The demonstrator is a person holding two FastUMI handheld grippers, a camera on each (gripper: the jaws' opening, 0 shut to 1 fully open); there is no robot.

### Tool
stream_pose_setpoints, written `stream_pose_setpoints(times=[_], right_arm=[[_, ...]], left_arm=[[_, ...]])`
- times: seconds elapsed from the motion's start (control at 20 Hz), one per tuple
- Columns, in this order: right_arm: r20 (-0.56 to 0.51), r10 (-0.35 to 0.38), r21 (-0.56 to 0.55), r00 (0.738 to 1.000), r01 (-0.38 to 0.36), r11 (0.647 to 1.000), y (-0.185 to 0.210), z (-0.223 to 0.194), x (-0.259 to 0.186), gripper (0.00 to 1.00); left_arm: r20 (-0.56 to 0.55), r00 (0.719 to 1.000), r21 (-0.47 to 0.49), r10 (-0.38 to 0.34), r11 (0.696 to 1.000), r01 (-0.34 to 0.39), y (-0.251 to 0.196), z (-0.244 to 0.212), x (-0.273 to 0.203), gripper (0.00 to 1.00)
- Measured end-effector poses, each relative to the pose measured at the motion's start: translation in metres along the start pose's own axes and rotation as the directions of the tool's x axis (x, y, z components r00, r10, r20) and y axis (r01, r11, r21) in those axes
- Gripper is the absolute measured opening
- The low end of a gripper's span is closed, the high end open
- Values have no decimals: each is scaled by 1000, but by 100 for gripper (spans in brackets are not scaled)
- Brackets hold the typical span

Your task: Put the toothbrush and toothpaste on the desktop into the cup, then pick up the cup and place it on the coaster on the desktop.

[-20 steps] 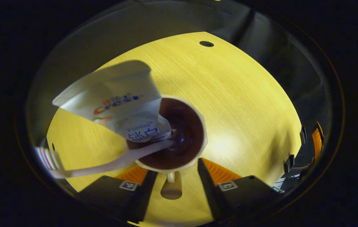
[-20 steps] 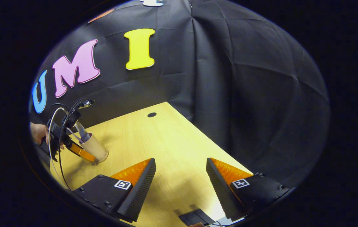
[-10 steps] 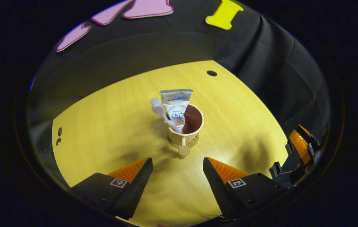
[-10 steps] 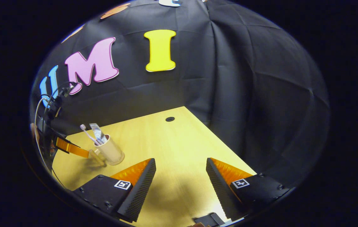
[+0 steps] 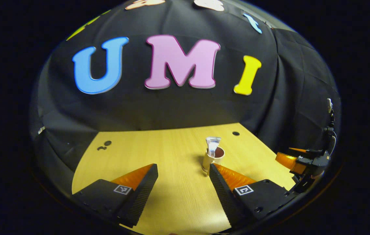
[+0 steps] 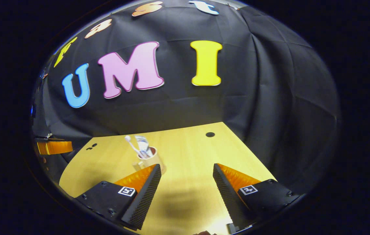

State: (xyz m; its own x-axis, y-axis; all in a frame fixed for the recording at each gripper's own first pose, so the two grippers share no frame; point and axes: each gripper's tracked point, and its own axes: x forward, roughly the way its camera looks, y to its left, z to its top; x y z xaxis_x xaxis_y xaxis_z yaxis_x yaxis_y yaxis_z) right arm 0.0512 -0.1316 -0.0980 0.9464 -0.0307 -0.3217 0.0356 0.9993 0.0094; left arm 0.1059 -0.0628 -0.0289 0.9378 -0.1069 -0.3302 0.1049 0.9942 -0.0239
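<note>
The left gripper (image 5: pixel 181 171) has backed away from the cup (image 5: pixel 213 160), fingers apart and empty. The cup stands alone on the desk (image 5: pixel 159 153), toothpaste (image 6: pixel 142 146) and toothbrush (image 6: pixel 131 146) inside. The right gripper (image 6: pixel 186 171) is spread too. The job looks finished, though I can't make out the coaster.

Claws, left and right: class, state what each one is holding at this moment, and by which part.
Nothing is held. The left claw and right claw are both open and empty; the cup with toothbrush and toothpaste stands free on the desktop.

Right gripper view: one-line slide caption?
Open right gripper faces cup holding toothbrush and toothpaste on the desktop.
</note>
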Motion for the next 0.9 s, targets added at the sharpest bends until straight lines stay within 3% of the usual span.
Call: stream_pose_setpoints(times=[0.2,0.5,0.7,0.9], right_arm=[[-5,75,-53,997,-75,996,49,13,-23,98],[6,163,-121,987,-162,979,110,27,-40,98],[25,198,-141,980,-193,971,138,34,-49,98],[37,220,-143,975,-213,967,152,39,-52,99]], left_arm=[[180,976,-82,121,991,-108,33,13,-81,98],[263,926,-211,272,952,-220,86,5,-161,97],[277,907,-227,316,939,-258,106,1,-176,97],[304,902,-182,306,948,-260,105,7,-176,98]])
